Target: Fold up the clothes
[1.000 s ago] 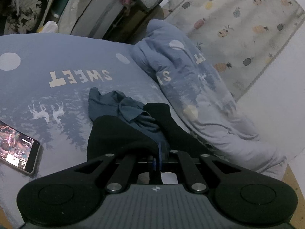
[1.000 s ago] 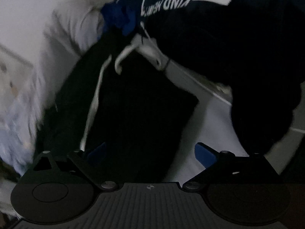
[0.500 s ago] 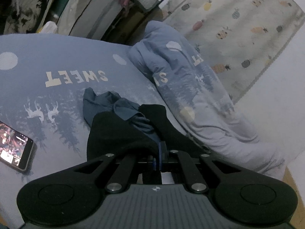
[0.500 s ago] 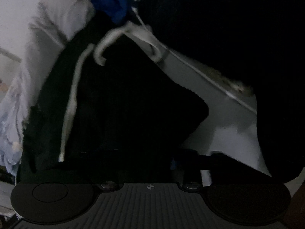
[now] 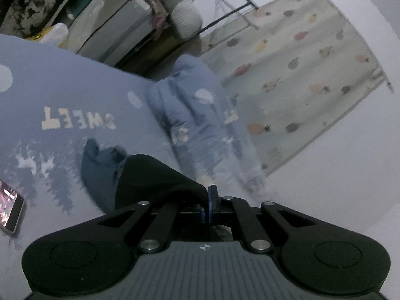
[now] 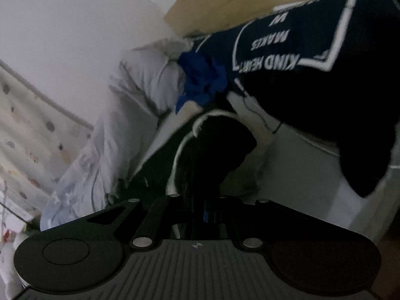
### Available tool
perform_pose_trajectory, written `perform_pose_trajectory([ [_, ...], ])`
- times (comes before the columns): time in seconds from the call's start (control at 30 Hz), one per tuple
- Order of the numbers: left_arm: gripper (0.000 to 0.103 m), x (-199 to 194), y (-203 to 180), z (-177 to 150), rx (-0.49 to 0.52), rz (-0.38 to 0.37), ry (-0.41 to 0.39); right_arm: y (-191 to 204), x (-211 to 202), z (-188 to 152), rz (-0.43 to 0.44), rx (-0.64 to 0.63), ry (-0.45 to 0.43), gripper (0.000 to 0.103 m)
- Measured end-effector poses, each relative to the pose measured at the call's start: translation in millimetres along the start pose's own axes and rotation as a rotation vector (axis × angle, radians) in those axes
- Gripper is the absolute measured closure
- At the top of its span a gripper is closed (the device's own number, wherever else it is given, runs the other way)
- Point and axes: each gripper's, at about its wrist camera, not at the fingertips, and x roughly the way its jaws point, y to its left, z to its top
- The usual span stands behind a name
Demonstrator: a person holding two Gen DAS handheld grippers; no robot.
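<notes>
Black garment pinched by left gripper and right gripper

A lit phone lies left of the tool on a blue "SWEET" bedsheet; a bunched duvet and pineapple-print curtain sit ahead.

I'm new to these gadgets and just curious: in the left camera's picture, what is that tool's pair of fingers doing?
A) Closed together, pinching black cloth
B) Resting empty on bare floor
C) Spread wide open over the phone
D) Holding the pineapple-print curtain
A: the left gripper has its blue fingers pressed together with the black garment bunched against them, while the phone lies apart on the blue bedsheet.
</notes>
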Motion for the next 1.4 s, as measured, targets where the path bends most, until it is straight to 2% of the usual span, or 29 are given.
perform_pose_trajectory([
  [0.13,0.096,-26.2,-3.5,17.4,-0.026,-0.055,-0.038,-12.1,-42.6,-2.0,-0.019,0.015,-0.017,0.096],
  [0.27,0.096,-21.8,0.6,19.0,-0.06,-0.033,-0.038,-14.3,-87.5,-14.3,-0.051,0.008,-0.023,0.096],
  [0.37,0.096,-17.0,4.0,19.5,-0.086,-0.013,-0.036,-14.7,-92.7,-17.4,-0.071,0.009,0.01,0.096],
  [0.5,0.096,-10.6,8.6,20.2,-0.121,0.014,-0.033,-12.0,-75.6,-14.2,-0.073,0.058,0.015,0.096],
  [0.6,0.096,28.8,17.3,10.7,-0.171,0.07,-0.029,-7.8,-57.9,-4.6,-0.065,0.098,0.001,0.096],
  [0.8,0.096,111.6,-4.4,-6.1,-0.186,0.173,-0.038,3.1,-5.8,35.3,-0.06,0.127,-0.02,0.096],
  [0.97,0.096,191.9,-27.1,-9.9,-0.175,0.246,-0.033,7.1,55.3,76.8,-0.116,0.096,-0.001,0.096],
  [1.03,0.096,225.0,-38.5,-17.2,-0.174,0.338,-0.058,6.2,82.5,88.3,-0.143,0.093,0.022,0.096],
  [1.07,0.096,242.5,-43.8,-21.7,-0.177,0.358,-0.064,6.1,95.3,93.6,-0.155,0.09,0.032,0.096],
  [1.27,0.096,331.8,-78.9,-61.1,-0.038,0.41,-0.052,2.6,169.8,113.6,-0.234,0.064,0.072,0.096],
  [1.4,0.096,392.9,-90.7,-87.8,0.089,0.434,-0.002,-10.9,207.5,118.4,-0.281,0.062,0.096,0.096],
])
